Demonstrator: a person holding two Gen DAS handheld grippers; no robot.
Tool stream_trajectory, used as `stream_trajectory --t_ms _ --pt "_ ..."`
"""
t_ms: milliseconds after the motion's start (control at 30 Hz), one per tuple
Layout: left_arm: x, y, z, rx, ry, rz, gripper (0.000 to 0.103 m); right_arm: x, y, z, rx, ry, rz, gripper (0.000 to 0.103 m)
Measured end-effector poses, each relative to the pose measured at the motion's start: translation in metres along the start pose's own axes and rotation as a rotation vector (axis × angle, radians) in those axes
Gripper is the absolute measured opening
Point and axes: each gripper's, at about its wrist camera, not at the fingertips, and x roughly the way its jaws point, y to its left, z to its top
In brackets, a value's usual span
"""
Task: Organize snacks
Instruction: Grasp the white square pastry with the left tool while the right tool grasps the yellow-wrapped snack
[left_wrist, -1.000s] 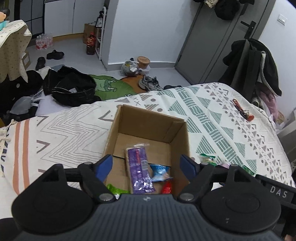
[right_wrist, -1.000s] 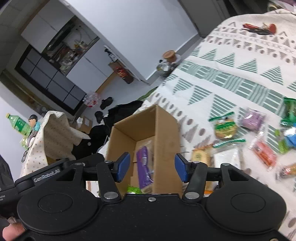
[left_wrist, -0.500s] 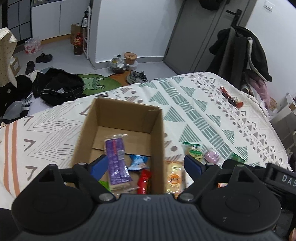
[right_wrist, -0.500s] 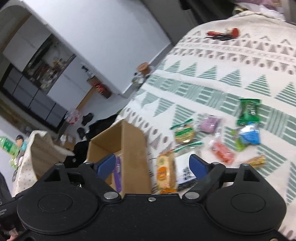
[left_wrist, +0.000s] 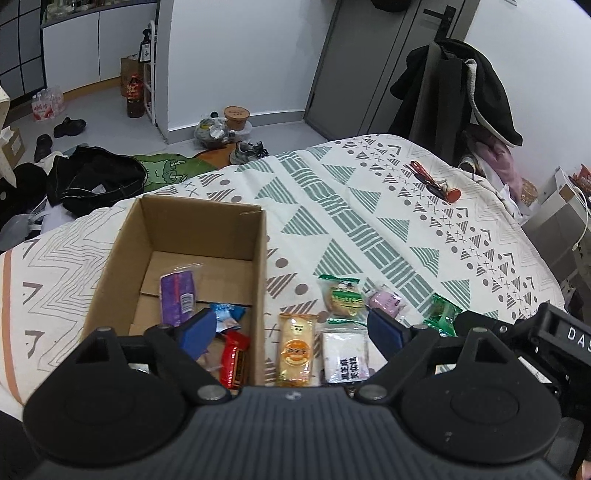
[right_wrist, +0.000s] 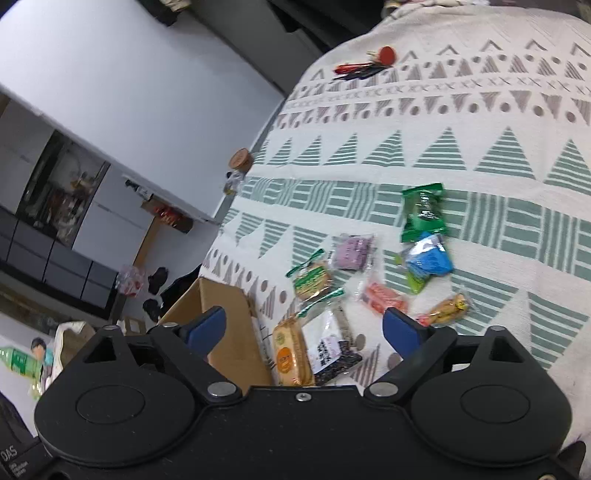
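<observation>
Patterned bedspread (left_wrist: 369, 206) over a bed, cluttered floor and grey door behind. Cardboard box (left_wrist: 122, 258) open-topped near the bedspread's left edge, already holding a purple packet (left_wrist: 177, 295), a small blue packet (left_wrist: 227, 314) and a red one (left_wrist: 234, 360); presumably the collecting place. Loose snacks just right of the box, toward the near edge: yellow biscuit packet (left_wrist: 294, 349), white packet with black print (left_wrist: 345, 354), green-topped cake (left_wrist: 341, 297), pale purple sweet (left_wrist: 384, 301), green packet (right_wrist: 423, 210), blue packet (right_wrist: 428, 258), orange-red packet (right_wrist: 382, 297), golden sweet (right_wrist: 448, 308). Keys (left_wrist: 436, 182) well apart toward the far right edge, likely no part of the job.

Left gripper (left_wrist: 291, 330) with jaws apart and empty, above the box's right wall and the biscuit packet. Right gripper (right_wrist: 304, 328) likewise spread wide, nothing between, having just been opening; probably lining up for the next pickup.

Against the earlier frames: both views shifted from over the box to the loose pile, right view less tilted.
</observation>
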Motion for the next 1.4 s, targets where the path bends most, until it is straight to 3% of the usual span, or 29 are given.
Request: stream_trajectory --t_ms 133,233,500,733,833,900,1000,1267,1400 --pt "0.001 -0.013 -0.001 0.015 -0.012 0.021 0.089 0.002 -0.016 0.001 0.089 0.018 0.003 0.099" --pt "0.004 -0.021 -0.002 0.011 -0.012 0.018 0.095 0.005 -0.028 0.001 0.166 0.034 0.006 0.101" --pt "0.022 -0.039 -0.01 0.008 0.033 -0.031 0.095 0.017 -0.054 -0.005 0.325 0.069 -0.008 0.103" --pt "0.042 -0.046 -0.018 -0.001 0.07 -0.052 0.095 0.018 -0.064 -0.006 0.369 0.018 -0.052 0.102" --pt "0.051 -0.047 -0.021 -0.02 0.081 -0.076 0.095 0.02 -0.071 -0.004 0.397 0.003 -0.054 0.091" --pt "0.055 -0.049 -0.023 -0.024 0.078 -0.08 0.094 0.023 -0.076 -0.004 0.415 0.007 -0.061 0.076" --pt "0.064 -0.051 -0.025 -0.036 0.088 -0.095 0.092 0.031 -0.084 -0.006 0.448 0.025 -0.07 0.063" --pt "0.093 -0.054 -0.03 -0.06 0.139 -0.112 0.081 0.049 -0.092 -0.008 0.464 0.04 -0.117 0.054" --pt "0.109 -0.053 -0.034 -0.076 0.179 -0.112 0.067 0.058 -0.099 -0.007 0.475 0.046 -0.144 0.048"
